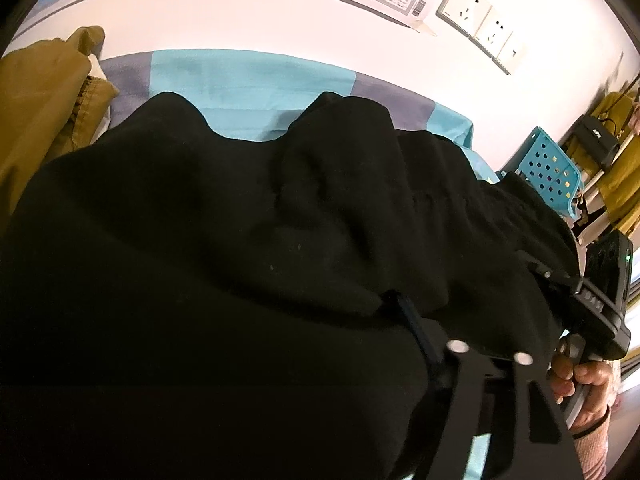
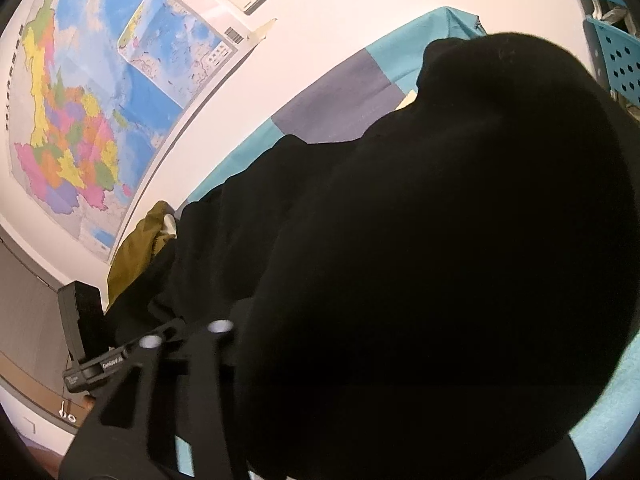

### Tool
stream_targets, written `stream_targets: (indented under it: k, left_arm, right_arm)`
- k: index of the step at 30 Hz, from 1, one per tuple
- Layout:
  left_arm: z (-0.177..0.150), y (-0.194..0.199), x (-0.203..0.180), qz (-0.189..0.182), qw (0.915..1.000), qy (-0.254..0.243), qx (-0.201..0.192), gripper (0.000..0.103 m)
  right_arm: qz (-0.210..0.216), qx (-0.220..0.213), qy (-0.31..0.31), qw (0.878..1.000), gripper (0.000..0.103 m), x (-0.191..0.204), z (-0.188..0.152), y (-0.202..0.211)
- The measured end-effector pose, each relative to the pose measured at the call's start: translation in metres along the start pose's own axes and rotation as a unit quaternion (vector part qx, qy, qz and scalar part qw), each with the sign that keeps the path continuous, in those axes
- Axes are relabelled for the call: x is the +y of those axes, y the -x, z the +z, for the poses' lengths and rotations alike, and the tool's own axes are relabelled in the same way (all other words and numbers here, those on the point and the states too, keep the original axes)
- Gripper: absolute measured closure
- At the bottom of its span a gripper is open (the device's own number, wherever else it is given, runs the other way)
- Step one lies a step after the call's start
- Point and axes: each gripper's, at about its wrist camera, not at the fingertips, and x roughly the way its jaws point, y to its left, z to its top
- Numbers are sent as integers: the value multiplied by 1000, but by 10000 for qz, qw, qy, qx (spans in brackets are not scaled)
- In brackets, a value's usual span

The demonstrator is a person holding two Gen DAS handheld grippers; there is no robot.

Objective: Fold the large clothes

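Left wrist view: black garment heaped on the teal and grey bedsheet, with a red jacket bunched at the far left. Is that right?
Not quite. The jacket at the far left is mustard yellow, not red, as the left wrist view shows. The black garment does lie heaped on the teal and grey bedsheet.

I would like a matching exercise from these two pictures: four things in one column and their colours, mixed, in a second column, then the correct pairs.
Things:
1. large garment
2. perforated basket
3. bunched jacket
4. wall sockets

Colours:
A. white
B. black
C. turquoise
D. mustard brown

Pairs: 1-B, 2-C, 3-D, 4-A
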Motion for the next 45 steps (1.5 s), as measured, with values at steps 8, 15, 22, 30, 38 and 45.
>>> stream_targets:
  k: [8,15,22,30,38,45]
  left_arm:
    - [-9,35,9,-493,9988,75,16,65]
    - [-10,20,24,-326,9994,-1,105,25]
    - [-2,11,21,-201,9998,-16,56,27]
    - [5,7,12,-220,9996,-64,148,56]
    - [8,28,10,-221,9996,-152,-9,71]
    - [38,75,3,-293,9978,-477,-364,76]
  right_arm:
    - [646,8,-37,9979,76,14,-7,36]
    - [419,299,-313,9982,47,-7,-17,18]
    - [393,65,-223,9990,41,-3,-10,7]
    - [285,22,-53,9996,75,1,-8,0]
    - [451,-134,251,9986,83,30,5,23]
    - [620,-309,937,9932,84,89,30,52]
